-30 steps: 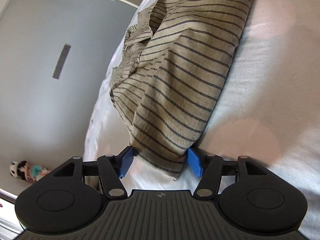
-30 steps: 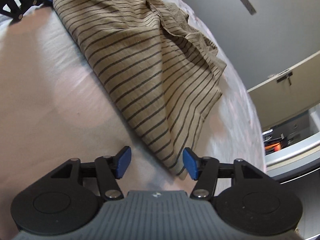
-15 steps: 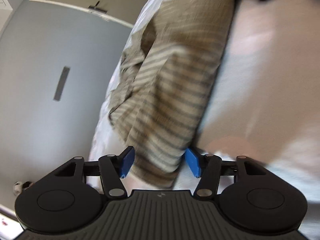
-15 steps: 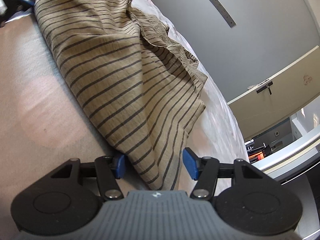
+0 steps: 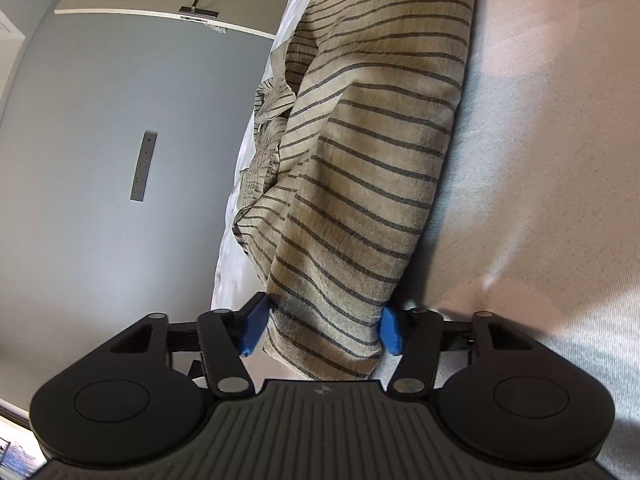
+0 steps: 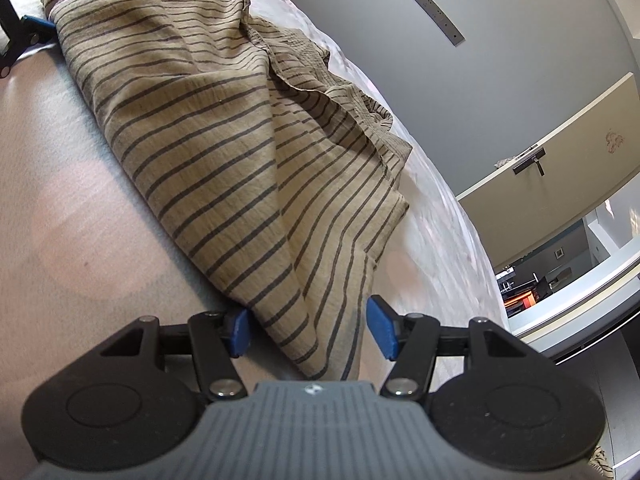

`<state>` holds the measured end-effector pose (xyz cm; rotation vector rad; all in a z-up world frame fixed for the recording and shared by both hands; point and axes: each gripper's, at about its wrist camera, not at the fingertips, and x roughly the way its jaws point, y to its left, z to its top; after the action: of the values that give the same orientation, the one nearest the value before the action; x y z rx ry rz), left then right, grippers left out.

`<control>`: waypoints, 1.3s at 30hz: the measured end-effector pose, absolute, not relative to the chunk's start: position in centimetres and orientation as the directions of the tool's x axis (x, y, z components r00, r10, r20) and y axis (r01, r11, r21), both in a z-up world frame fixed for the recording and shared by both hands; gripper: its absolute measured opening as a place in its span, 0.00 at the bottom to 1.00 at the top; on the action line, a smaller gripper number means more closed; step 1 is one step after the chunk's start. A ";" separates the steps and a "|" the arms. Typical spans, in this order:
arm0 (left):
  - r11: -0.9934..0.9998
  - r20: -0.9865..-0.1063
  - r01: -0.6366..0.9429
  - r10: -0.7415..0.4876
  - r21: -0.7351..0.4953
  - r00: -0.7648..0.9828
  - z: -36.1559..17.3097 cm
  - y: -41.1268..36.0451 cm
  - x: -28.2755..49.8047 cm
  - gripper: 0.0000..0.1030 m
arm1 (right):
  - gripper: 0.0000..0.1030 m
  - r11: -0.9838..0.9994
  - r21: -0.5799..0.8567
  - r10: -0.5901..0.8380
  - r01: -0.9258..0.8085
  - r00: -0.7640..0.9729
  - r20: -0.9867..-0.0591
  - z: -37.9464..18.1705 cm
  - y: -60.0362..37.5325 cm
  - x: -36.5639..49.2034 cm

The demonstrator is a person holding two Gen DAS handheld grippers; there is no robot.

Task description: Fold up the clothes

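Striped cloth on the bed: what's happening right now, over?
Left gripper has just been closing, cloth end between its jaws. Right gripper open astride the other end. Cloth lies rumpled on bed. Nothing in the way.

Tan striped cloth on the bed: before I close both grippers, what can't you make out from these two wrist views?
- Left wrist view: the tan striped cloth runs off the top edge, so its far end is unseen.
- Left gripper: its jaws have just been closing, cloth between them; contact of the blue pads is unclear.
- Right gripper: the cloth's fold covers part of one pad.
- What garment it is: bunched folds hide its outline.
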<state>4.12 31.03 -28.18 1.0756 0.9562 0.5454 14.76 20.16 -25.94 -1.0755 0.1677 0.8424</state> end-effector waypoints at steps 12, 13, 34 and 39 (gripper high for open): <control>0.648 -0.551 -0.064 0.691 0.759 0.468 -25.0 33.4 4.2 0.08 | 0.22 0.017 -0.794 0.482 -0.608 0.700 -0.526 -27.1 21.8 12.7; 0.669 -0.563 -0.082 0.679 0.738 0.470 -24.5 33.7 4.1 0.07 | 0.13 -0.004 -0.794 0.471 -0.608 0.699 -0.538 -27.0 22.1 12.5; 0.671 -0.562 -0.053 0.659 0.740 0.501 -14.9 30.3 0.2 0.02 | 0.03 0.027 -0.755 0.496 -0.655 0.665 -0.558 -14.4 19.7 10.2; 0.674 -0.593 0.001 0.650 0.739 0.475 -13.6 27.4 -2.5 0.02 | 0.03 0.008 -0.708 0.497 -0.706 0.617 -0.610 -12.1 16.6 7.9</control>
<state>-2.46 27.43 -13.62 0.7478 1.0110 0.4454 7.87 16.62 -12.13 -1.2453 0.2071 0.9507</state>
